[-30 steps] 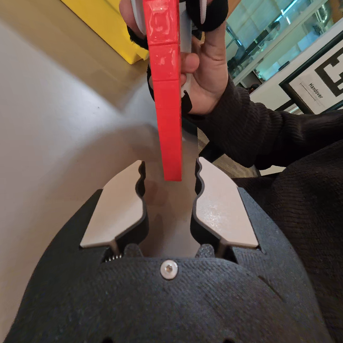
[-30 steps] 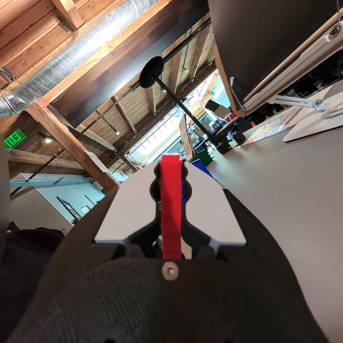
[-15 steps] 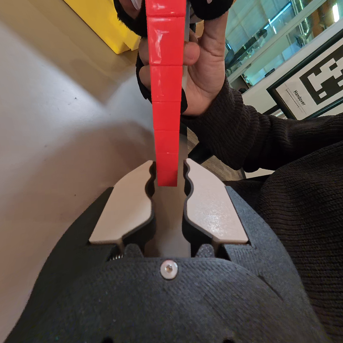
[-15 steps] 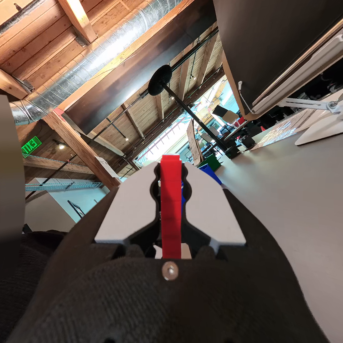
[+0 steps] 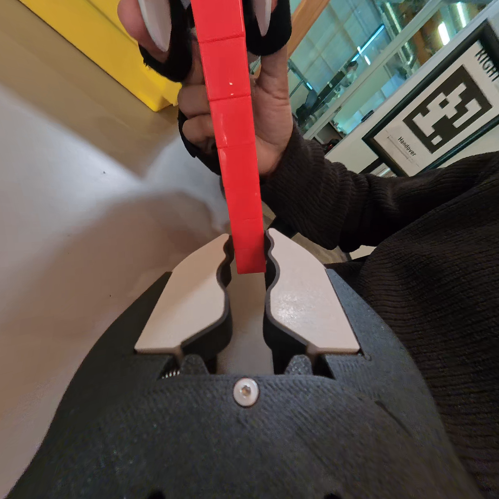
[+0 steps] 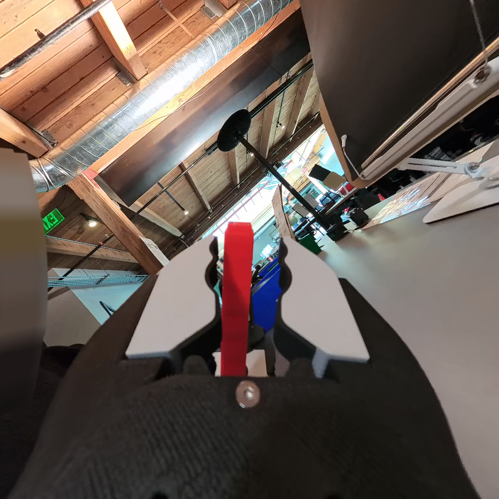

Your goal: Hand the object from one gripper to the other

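The red bar (image 5: 237,162) runs lengthwise into the left gripper (image 5: 248,256), its end clamped, seemingly, between those fingers; the right gripper (image 6: 247,270) stands parted around the bar's far end.

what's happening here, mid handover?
Yes. A person holds a gripper in each hand and is passing a red block bar between them. The left gripper has its fingers against the bar's lower end, apparently shut on it. The right gripper has opened: gaps show on both sides of the bar in the right wrist view. The person's hand holding the right gripper shows behind the bar. The bar looks ready to be drawn away.
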{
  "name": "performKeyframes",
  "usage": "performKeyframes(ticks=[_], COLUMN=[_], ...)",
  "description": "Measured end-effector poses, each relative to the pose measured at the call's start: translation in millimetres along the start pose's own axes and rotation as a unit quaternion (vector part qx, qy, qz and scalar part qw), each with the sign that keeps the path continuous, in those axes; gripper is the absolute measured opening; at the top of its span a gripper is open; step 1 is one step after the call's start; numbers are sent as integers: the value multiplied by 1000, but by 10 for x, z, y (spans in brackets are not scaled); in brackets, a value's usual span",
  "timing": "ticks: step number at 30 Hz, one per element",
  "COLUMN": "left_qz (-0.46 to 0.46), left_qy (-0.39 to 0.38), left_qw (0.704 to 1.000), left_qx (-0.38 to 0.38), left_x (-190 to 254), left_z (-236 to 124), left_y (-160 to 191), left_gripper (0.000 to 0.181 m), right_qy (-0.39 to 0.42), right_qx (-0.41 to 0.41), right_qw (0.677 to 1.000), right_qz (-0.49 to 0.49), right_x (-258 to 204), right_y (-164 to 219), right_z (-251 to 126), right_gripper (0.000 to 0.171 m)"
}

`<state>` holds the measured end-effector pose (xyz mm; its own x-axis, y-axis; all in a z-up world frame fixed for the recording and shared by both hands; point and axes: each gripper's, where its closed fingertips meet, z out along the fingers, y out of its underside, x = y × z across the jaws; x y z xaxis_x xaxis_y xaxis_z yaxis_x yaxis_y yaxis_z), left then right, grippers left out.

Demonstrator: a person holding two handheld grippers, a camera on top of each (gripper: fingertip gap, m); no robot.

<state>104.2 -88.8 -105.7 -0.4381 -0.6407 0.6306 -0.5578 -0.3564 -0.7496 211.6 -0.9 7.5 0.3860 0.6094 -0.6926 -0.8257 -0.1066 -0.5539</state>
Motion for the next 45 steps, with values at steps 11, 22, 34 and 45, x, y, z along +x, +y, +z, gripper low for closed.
performKeyframes(ticks=[11,22,34,45], left_qz=[-123,-175,-176,-179], left_qy=[100,179,217,235], left_qw=[983,966,960,955], left_qx=[88,65,12,-19], left_x=[77,218,381,465], left_z=[-247,-270,-206,-159], left_y=[-265,-210,-65,31], left_gripper=[22,23,24,24], right_qy=[103,151,138,132], right_qx=[-93,-285,-307,-341], right_qw=[947,570,337,220], right_qz=[-291,-756,-879,-904], right_x=[72,335,294,367], right_y=[-11,251,405,479], right_z=[-19,-198,-187,-250], right_gripper=[55,63,64,53])
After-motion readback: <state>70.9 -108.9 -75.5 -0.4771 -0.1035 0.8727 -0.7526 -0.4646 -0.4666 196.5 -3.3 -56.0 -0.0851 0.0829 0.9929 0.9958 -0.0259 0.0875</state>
